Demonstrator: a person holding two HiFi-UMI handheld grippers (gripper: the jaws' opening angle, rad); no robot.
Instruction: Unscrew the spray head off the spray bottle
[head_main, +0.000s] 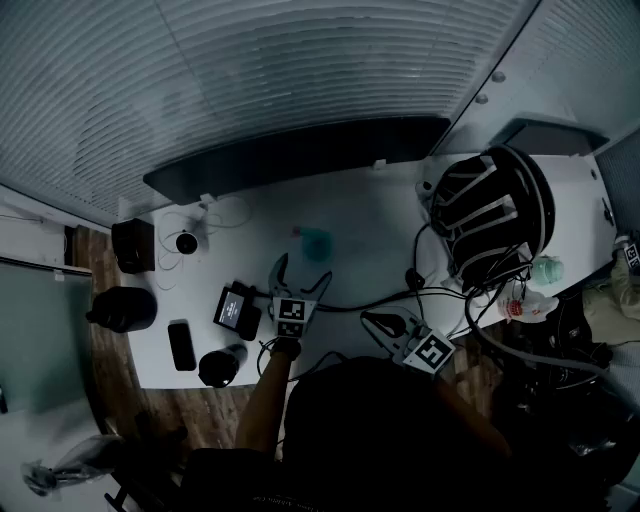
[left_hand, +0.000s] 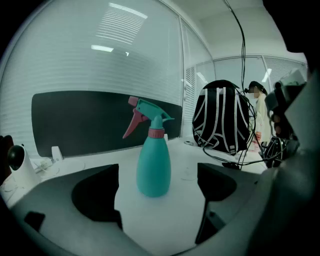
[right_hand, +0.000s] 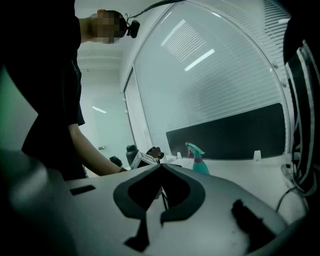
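A teal spray bottle with a pink trigger and pink collar stands upright on the white table. In the left gripper view the bottle rises just beyond the jaws, centred in the gap, its spray head pointing left. My left gripper is open wide and touches nothing; its black pads flank the bottle without contact. My right gripper hangs over the table's near edge, shut and empty. In the right gripper view the jaws meet at the tip, and the bottle shows small and far off.
A black-and-white backpack with cables fills the table's right end. A dark panel runs along the back. At the left lie a small white camera, a black box, a phone, a dark cup and a small device.
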